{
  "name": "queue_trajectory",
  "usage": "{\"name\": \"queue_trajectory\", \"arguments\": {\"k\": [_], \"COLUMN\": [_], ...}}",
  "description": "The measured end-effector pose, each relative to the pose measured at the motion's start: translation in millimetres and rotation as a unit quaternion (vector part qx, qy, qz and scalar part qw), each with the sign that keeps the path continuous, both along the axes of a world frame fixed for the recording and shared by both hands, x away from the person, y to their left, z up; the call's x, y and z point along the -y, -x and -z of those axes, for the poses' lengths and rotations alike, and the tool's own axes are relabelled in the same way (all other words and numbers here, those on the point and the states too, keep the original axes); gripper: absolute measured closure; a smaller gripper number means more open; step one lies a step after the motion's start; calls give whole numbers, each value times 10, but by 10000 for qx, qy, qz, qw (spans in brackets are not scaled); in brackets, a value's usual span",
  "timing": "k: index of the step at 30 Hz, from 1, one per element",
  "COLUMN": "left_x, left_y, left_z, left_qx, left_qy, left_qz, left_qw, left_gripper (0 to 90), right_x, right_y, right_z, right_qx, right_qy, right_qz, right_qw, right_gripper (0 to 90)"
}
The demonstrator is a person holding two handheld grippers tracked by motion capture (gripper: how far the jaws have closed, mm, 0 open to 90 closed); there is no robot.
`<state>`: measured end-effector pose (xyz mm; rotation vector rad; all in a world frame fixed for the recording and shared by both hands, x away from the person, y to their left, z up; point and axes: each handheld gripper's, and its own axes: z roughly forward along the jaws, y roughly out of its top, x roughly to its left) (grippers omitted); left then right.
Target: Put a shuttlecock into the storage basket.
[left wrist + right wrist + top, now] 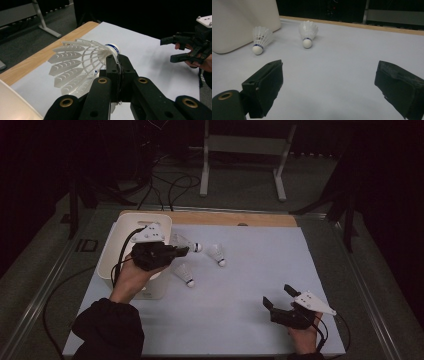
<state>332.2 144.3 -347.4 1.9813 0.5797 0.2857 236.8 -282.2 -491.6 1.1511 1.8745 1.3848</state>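
My left gripper [183, 251] [117, 62] is shut on a white shuttlecock [190, 244] [80, 62], pinching its skirt just behind the cork, right beside the white bin [131, 232]. Two more shuttlecocks lie on the white mat: one [185, 274] [260, 38] near the bin's front corner, the other [217, 254] [307, 32] farther right. My right gripper [276, 295] [330, 67] stands open near the mat's front right, nothing between its jaws, facing the two loose shuttlecocks. It also appears far off in the left gripper view [175, 48].
The bin [242, 22] stands at the mat's left side. A wooden strip [235, 218] runs along the table's far edge. Cables [165, 185] and a white frame's legs [240, 170] are on the floor beyond. Bare mat [260, 265] lies between the grippers.
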Motion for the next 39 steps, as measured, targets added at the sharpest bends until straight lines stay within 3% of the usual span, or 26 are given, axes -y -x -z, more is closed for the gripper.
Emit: {"name": "queue_trajectory", "arguments": {"k": [39], "left_x": [-293], "left_y": [11], "left_z": [-65], "left_qx": [52], "left_qy": [3], "left_qz": [-311], "left_qw": [9995], "left_gripper": [890], "right_x": [-1], "right_y": [-3], "right_z": [2], "right_qx": [-4], "right_qy": [-14], "right_qz": [-8], "right_qw": [10000], "right_gripper": [81]}}
